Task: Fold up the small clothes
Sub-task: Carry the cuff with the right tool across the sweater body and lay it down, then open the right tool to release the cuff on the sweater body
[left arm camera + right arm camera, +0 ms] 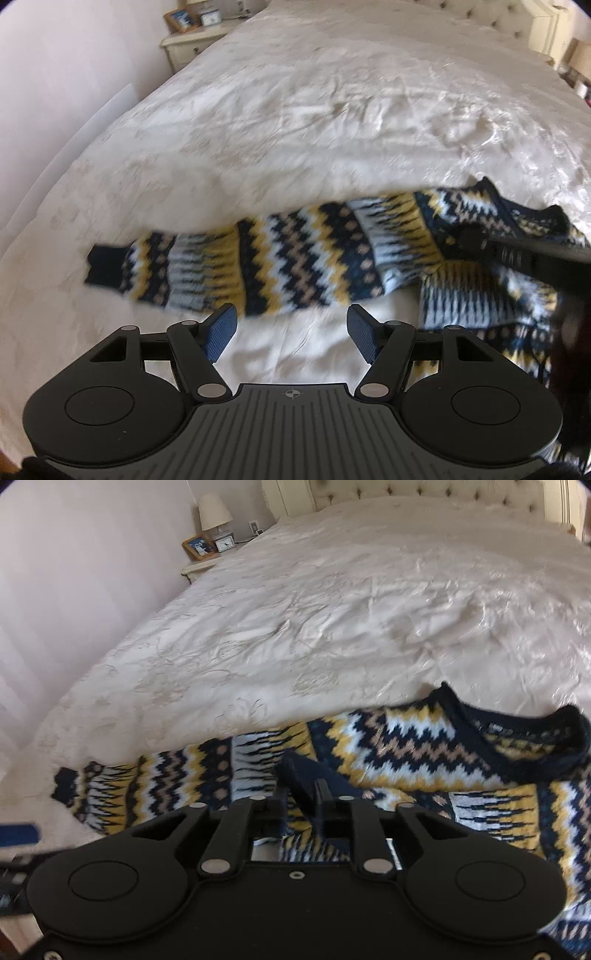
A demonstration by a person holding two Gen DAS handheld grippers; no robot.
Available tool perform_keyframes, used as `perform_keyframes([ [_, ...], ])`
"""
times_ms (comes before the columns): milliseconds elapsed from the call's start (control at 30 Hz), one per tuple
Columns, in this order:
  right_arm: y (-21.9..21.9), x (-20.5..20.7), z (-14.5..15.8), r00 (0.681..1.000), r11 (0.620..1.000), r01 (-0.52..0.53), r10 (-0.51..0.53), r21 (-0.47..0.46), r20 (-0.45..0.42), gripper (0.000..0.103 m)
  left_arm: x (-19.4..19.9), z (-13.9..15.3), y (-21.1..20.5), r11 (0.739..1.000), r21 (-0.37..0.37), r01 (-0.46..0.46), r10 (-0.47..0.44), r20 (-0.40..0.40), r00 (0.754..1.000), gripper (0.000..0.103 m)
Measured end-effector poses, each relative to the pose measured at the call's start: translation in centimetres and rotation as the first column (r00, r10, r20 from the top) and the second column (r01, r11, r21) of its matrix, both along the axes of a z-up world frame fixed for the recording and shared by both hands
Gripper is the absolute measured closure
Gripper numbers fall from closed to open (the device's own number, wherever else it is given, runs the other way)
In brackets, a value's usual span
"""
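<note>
A knitted sweater (295,258) with navy, yellow, white and tan zigzags lies on the bed. One sleeve stretches left and ends in a navy cuff (105,266). My left gripper (291,328) hangs open just in front of that sleeve, with only bedcover between its blue pads (221,330). In the right wrist view the sweater (406,746) fills the lower right, its navy collar (535,746) lying at the right. My right gripper (301,786) hovers low over the sweater near the shoulder, jaws a little apart. A dark navy shape sits at its tips.
The cream embroidered bedcover (332,110) spreads far beyond the sweater. A nightstand (199,566) with a lamp (216,513) and a picture frame (199,546) stands at the bed's far left, by the wall. A tufted headboard (424,491) closes the far end.
</note>
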State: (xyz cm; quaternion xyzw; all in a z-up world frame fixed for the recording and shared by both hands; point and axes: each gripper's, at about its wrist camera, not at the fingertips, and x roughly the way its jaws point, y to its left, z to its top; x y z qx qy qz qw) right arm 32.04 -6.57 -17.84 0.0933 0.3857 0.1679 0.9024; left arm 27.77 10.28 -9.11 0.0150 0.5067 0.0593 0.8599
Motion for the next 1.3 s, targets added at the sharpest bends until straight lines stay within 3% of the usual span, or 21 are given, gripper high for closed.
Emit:
perform_keyframes([
  [133, -2.4, -1.3, 0.7, 0.999, 0.999, 0.037, -0.037, 0.022, 0.009, 0.069, 1.5, -0.4, -1.8, 0.999, -0.012, 0.048, -0.048, 0.018, 0.999, 0.038],
  [200, -4.4, -1.9, 1.2, 0.997, 0.997, 0.069, -0.070, 0.031, 0.014, 0.051, 2.1, -0.7, -3.1, 0.997, -0.017, 0.075, -0.074, 0.021, 0.997, 0.038],
  [367, -9.4, -2.5, 1.0, 0.988, 0.988, 0.153, -0.153, 0.029, -0.009, 0.051, 3.3, -1.7, -7.2, 0.990, -0.019, 0.139, -0.138, 0.034, 0.990, 0.038],
  [567, -17.2, -2.9, -0.1, 0.959, 0.960, 0.278, -0.279, -0.036, -0.049, 0.051, 4.5, -4.0, -11.9, 0.981, -0.034, 0.191, -0.190, 0.028, 0.981, 0.038],
  [733, -23.9, -2.0, 0.4, 0.931, 0.929, 0.353, -0.361, -0.109, -0.057, 0.051, 5.8, -7.5, -15.1, 0.973, 0.017, 0.230, -0.230, 0.001, 0.973, 0.038],
  [867, -28.8, 0.5, 0.6, 0.905, 0.902, 0.406, -0.419, -0.144, -0.076, 0.051, 7.1, -12.0, -16.0, 0.964, 0.097, 0.246, -0.233, -0.130, 0.964, 0.048],
  [1033, -32.4, 4.5, -0.5, 0.888, 0.895, 0.413, -0.437, -0.170, -0.142, 0.051, 7.3, -13.0, -15.2, 0.981, 0.069, 0.183, -0.172, -0.136, 0.976, 0.047],
  [1200, -33.5, 8.6, -3.2, 0.886, 0.915, 0.369, -0.400, -0.163, -0.236, 0.051, 7.2, -13.4, -15.5, 0.979, 0.103, 0.177, -0.163, -0.133, 0.978, 0.047],
  [1300, -33.0, 8.8, -4.9, 0.886, 0.930, 0.322, -0.362, -0.177, -0.290, 0.051, 7.1, -13.4, -15.3, 0.980, 0.108, 0.170, -0.156, -0.130, 0.979, 0.047],
])
